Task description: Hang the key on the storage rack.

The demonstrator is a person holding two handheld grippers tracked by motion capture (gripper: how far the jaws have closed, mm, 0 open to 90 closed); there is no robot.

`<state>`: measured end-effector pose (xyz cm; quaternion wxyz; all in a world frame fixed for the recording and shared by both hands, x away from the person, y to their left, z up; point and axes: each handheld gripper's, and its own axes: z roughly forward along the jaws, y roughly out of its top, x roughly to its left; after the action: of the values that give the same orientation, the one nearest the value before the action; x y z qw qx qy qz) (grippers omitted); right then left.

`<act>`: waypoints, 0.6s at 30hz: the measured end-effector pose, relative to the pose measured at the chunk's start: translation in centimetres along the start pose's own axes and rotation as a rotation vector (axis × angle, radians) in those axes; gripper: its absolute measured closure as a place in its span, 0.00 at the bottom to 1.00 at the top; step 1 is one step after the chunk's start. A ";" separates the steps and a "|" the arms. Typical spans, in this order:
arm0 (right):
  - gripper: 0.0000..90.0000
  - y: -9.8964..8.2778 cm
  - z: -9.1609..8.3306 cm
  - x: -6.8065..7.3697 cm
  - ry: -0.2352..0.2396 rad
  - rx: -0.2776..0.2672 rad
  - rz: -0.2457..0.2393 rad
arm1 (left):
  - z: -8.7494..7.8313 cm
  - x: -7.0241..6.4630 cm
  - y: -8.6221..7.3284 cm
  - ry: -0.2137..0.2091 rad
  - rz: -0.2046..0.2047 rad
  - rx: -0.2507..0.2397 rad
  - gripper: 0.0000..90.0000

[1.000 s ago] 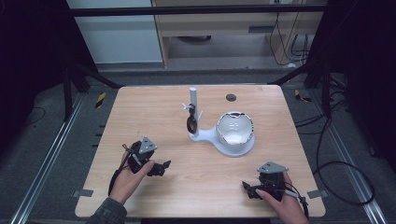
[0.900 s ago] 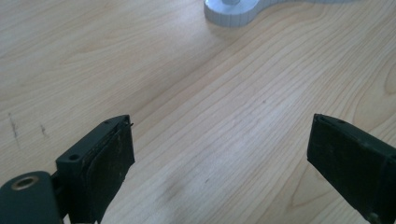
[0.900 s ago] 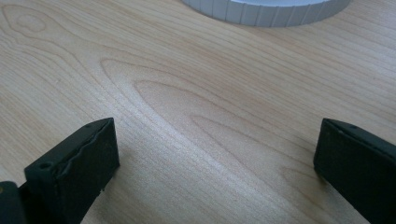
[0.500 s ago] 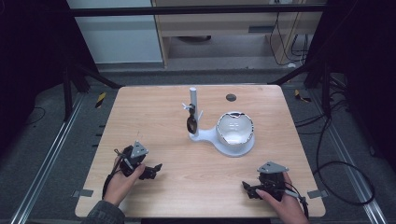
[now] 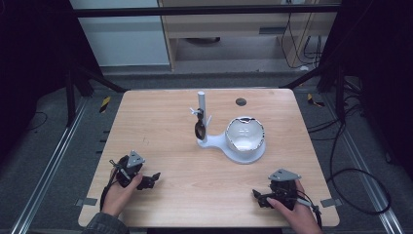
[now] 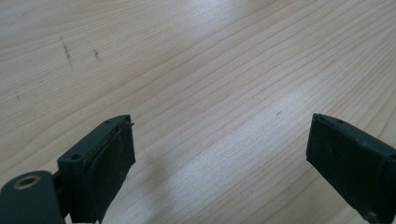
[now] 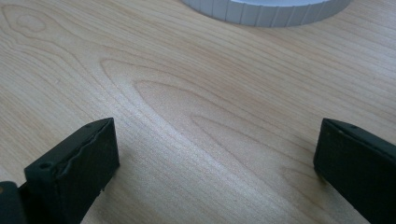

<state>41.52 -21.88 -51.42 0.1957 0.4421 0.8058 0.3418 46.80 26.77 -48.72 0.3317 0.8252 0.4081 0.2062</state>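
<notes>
My left gripper (image 5: pixel 148 180) rests low over the front left of the wooden table (image 5: pixel 160 126), held in a hand. Its jaws stand wide apart over bare wood in the left gripper view (image 6: pixel 219 158), so it is open with nothing between them. My right gripper (image 5: pixel 259 197) sits at the front right of the table, open too, its jaws spread over bare wood (image 7: pixel 215 163). A white stand (image 5: pixel 243 151) with a round bowl-like base and an upright post (image 5: pixel 200 105) stands mid-table. A dark spoon-like piece (image 5: pixel 198 127) hangs on the post.
A small dark round disc (image 5: pixel 240 102) lies near the table's far edge. The white base's ribbed rim (image 7: pixel 266 11) shows at the top of the right gripper view. Black frame struts and cables surround the table on the floor.
My left gripper has drawn back toward the table's front left edge and dropped lower. The right gripper has stayed where it was.
</notes>
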 end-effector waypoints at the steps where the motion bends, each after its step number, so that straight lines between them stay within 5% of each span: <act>1: 0.00 0.0 0.0 0.0 0.000 0.000 0.000 | 0.0 0.1 -0.1 0.007 0.001 0.000 0.08; 18: 0.00 0.0 0.0 0.0 0.000 -0.001 0.000 | 1.0 1.9 -1.7 0.009 -0.063 -0.004 0.07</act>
<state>41.52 -21.88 -51.42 0.1960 0.4420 0.8058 0.3419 47.53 28.68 -50.48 0.3375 0.8104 0.4351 0.2002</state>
